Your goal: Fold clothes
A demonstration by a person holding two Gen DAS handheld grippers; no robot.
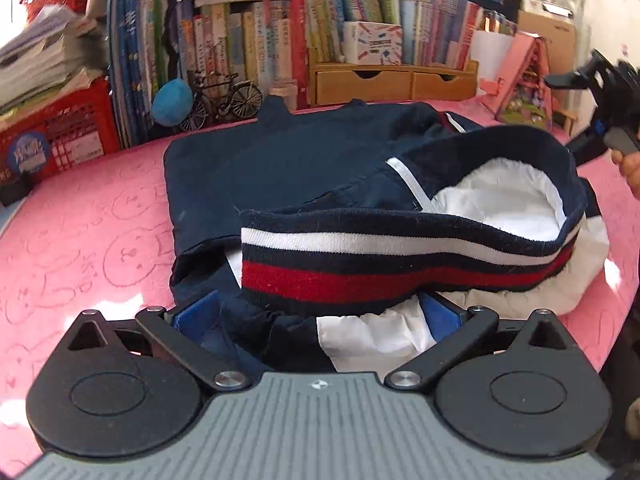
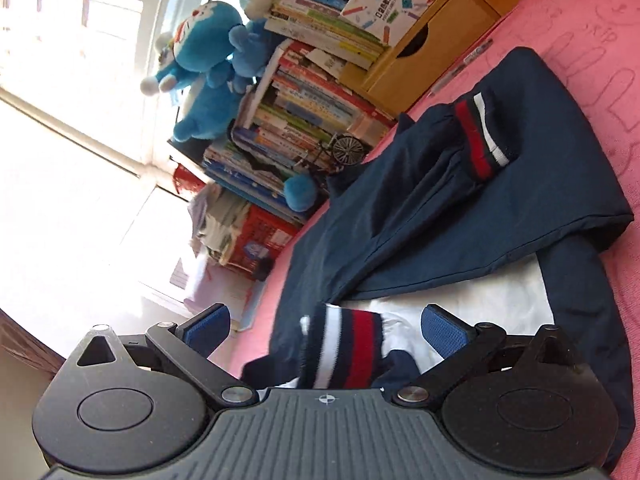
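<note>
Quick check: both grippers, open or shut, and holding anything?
Left gripper: open, jaws wide around the navy jacket hem, not clamped.
Right gripper: open, striped hem band between the jaws, not gripped.

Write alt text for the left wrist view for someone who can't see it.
A navy jacket with a red-and-white striped hem band lies half folded on a pink tablecloth, its fabric bunched between the open left hand-held gripper. Crowded bookshelves stand behind.

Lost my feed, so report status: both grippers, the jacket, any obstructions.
Left gripper open, striped hem between its fingers. Right gripper open around a striped cuff. Navy jacket partly folded on pink mat. Nothing in the way.
</note>
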